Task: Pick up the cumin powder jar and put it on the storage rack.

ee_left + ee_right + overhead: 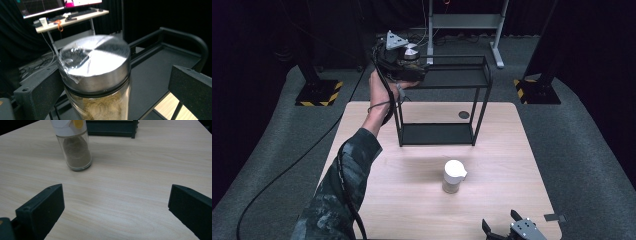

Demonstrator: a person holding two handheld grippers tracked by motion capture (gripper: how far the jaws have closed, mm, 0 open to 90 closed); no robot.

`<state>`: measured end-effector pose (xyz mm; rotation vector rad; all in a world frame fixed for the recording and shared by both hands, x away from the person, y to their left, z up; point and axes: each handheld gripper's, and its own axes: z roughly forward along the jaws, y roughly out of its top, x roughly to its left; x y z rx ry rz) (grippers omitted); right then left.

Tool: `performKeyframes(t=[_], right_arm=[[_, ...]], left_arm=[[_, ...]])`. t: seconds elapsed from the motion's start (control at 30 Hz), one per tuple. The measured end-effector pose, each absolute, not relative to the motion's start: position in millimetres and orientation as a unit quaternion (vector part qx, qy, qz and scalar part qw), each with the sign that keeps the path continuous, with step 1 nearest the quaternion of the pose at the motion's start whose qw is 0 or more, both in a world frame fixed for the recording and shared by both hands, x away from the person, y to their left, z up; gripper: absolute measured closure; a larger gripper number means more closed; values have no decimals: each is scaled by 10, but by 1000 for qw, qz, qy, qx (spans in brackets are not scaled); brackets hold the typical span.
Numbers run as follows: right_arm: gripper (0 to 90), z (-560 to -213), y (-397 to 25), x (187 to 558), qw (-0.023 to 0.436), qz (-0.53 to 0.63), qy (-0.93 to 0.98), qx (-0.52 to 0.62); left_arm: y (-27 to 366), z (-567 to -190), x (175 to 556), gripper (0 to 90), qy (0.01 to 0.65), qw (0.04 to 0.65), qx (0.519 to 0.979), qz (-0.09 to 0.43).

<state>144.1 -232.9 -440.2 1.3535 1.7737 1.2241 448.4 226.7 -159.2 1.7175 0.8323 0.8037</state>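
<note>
Steel-lidded and glass-walled, a jar of brownish granules stands between the spread jaws of the left gripper at the left end of the rack's top shelf. The jaws flank the jar without clearly pressing it; one side looks near the glass, the other well apart, so the jar appears either just set down or about to be taken. Whether its base rests fully on the shelf cannot be told. The hand holds the gripper high and level, likely to keep the jar upright over the rack's raised rim. In front of the rack, on the table, a white-capped shaker holds brown powder to about half its height. The right gripper waits well in front of the rack at the table's near edge, jaws wide and holding nothing, pointed toward the shaker, plausibly next.
</note>
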Motion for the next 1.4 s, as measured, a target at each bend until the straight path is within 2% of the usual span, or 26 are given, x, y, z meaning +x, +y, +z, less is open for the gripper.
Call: performKeyframes(t=[0.43,0.77,1.03,1.4], right_arm=[[0,-4413,-2308,1455,293,459,669,506],[0,-4418,-2279,1471,292,456,673,505],[0,-4429,-2259,1490,289,453,676,504],[0,-4455,-2218,1518,285,450,680,504]], left_arm=[[2348,-1747,4006,0,327,498,715,366],[2513,-2102,3619,0,297,478,732,383],[2621,-2544,3386,0,297,445,756,378],[2864,-3421,3180,0,357,398,785,313]])
